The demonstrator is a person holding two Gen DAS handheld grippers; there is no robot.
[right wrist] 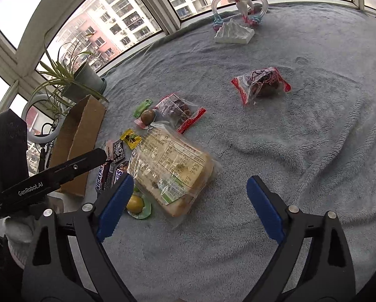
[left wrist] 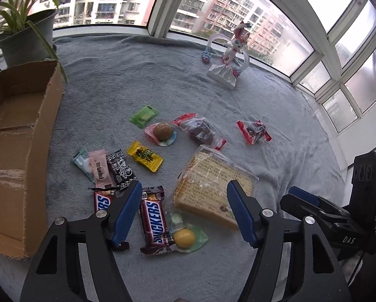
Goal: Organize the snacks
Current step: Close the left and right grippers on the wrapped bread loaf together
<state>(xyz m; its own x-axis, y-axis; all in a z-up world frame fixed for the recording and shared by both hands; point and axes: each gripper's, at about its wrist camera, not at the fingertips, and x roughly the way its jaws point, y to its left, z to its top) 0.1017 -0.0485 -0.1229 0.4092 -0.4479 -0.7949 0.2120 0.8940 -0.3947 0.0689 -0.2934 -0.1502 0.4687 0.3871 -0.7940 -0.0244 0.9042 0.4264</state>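
The left gripper (left wrist: 184, 211) is held with jaws apart and nothing between the pads, poised over a Snickers bar (left wrist: 154, 222) directly beneath, presumably for a pinch. The right gripper (right wrist: 190, 206) is likewise kept spread and empty, the bagged bread (right wrist: 172, 168) just ahead. Beyond, left of the left gripper, the cardboard box (left wrist: 19, 136) is seen empty, the snacks presumably destined for it.

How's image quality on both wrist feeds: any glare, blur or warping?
Left wrist view: even daylight, snacks sharp, window frames bow from fisheye, upper panes blown out. Right wrist view: also sharp; glare on the bread bag film; corners vignette black.
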